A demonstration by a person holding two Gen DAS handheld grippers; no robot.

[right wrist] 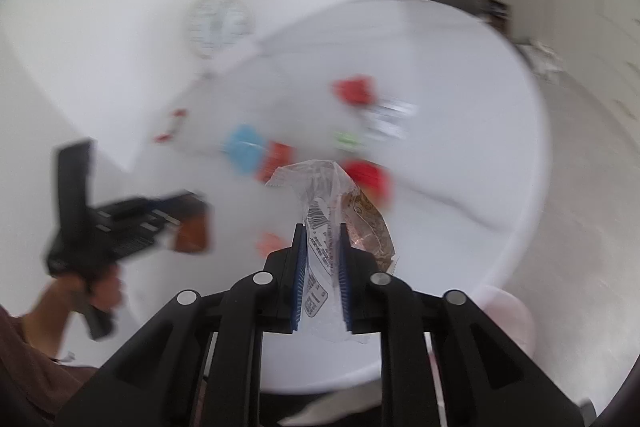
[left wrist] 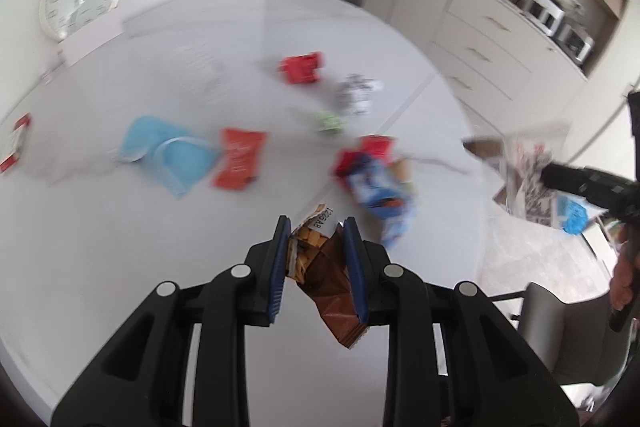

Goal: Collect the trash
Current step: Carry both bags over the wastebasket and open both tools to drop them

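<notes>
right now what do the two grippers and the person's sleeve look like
Both the left gripper and the right gripper have black plastic bodies with angular linkage arms, round silver pivot pins and ribbed blue finger pads. No cables show. The person's sleeve is dark maroon.

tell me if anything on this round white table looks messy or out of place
Yes. Crumpled wrappers litter the round white table: two red ones, a blue packet, a silver one. The left gripper is shut on a torn brown wrapper, the right gripper on a clear plastic wrapper.
</notes>
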